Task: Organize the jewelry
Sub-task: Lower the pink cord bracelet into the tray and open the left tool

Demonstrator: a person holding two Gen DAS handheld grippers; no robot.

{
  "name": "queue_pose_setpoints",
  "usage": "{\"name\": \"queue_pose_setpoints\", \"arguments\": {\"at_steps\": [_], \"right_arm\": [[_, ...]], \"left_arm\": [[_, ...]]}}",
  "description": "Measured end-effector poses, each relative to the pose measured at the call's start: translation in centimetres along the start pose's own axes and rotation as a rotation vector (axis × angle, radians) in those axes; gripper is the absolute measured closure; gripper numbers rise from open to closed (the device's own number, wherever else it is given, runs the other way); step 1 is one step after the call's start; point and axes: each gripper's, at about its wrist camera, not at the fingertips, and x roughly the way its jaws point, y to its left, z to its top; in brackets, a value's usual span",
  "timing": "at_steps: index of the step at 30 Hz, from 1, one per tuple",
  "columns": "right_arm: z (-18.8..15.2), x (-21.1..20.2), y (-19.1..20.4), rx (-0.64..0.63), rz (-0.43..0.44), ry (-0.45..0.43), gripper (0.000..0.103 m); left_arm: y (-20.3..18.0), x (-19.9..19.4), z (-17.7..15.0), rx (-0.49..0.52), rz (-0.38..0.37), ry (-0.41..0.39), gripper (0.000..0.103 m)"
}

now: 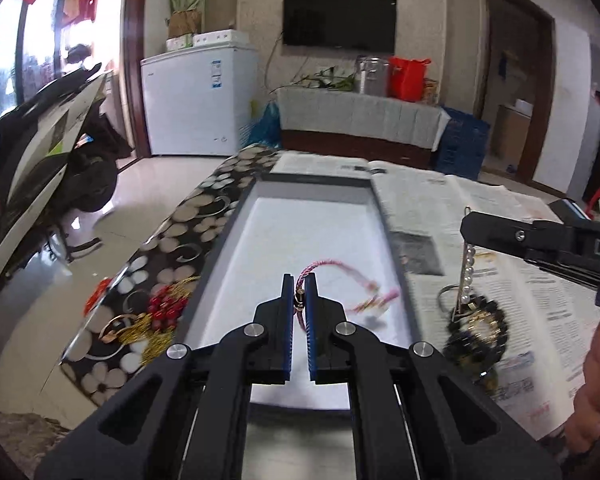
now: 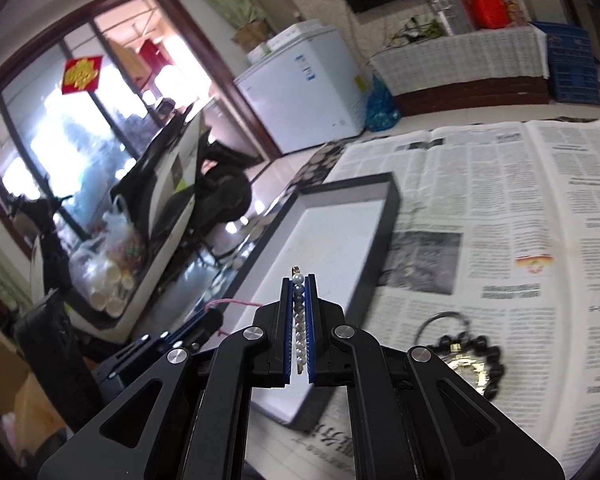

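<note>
The left hand-held gripper (image 1: 299,284) pinches a pink cord bracelet (image 1: 332,270) over the white tray (image 1: 236,216) at frame centre; lower it flat, then release. The right hand-held gripper (image 2: 300,280) clamps a pearl strand (image 2: 299,320) beside the tray.

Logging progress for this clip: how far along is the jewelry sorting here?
Nothing rests in the tray yet. In hand: the left gripper pinches a pink cord bracelet above the tray's white floor, and the right gripper clamps a pearl strand. Left: a black bead bracelet and a thin ring-shaped piece on the newspaper, plus red and gold pieces on the floral tabletop.
</note>
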Motion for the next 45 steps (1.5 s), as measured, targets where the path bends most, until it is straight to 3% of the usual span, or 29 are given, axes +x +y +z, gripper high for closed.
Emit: {"name": "queue_pose_setpoints", "arguments": {"at_steps": [10, 24, 31, 33, 38, 43, 45], "right_arm": [[-1.8, 2.7, 2.4, -0.056, -0.002, 0.083, 0.097], [-2.8, 4.1, 3.5, -0.145, -0.073, 0.141, 0.097], [-3.1, 4.6, 3.6, -0.153, -0.083, 0.162, 0.097], [-3.2, 4.7, 3.6, -0.155, -0.085, 0.167, 0.097], [-3.4, 5.0, 3.9, -0.17, -0.088, 0.182, 0.096], [-3.7, 5.2, 4.0, -0.18, -0.096, 0.191, 0.096], [-3.7, 5.2, 3.9, -0.183, -0.102, 0.187, 0.086]], "left_arm": [[1.9, 1.4, -1.6, -0.002, 0.038, 0.115, 0.097], [2.3, 1.8, -1.8, -0.016, 0.083, 0.135, 0.094], [2.4, 1.6, -1.6, 0.0, 0.127, 0.117, 0.059], [2.4, 1.4, -1.7, 0.014, 0.146, 0.094, 0.044], [2.8, 1.5, -1.7, 0.011, 0.16, 0.082, 0.023], [3.3, 1.1, -1.4, -0.02, 0.145, 0.061, 0.011], [3.4, 1.2, -1.5, -0.028, 0.151, 0.066, 0.008]]}}
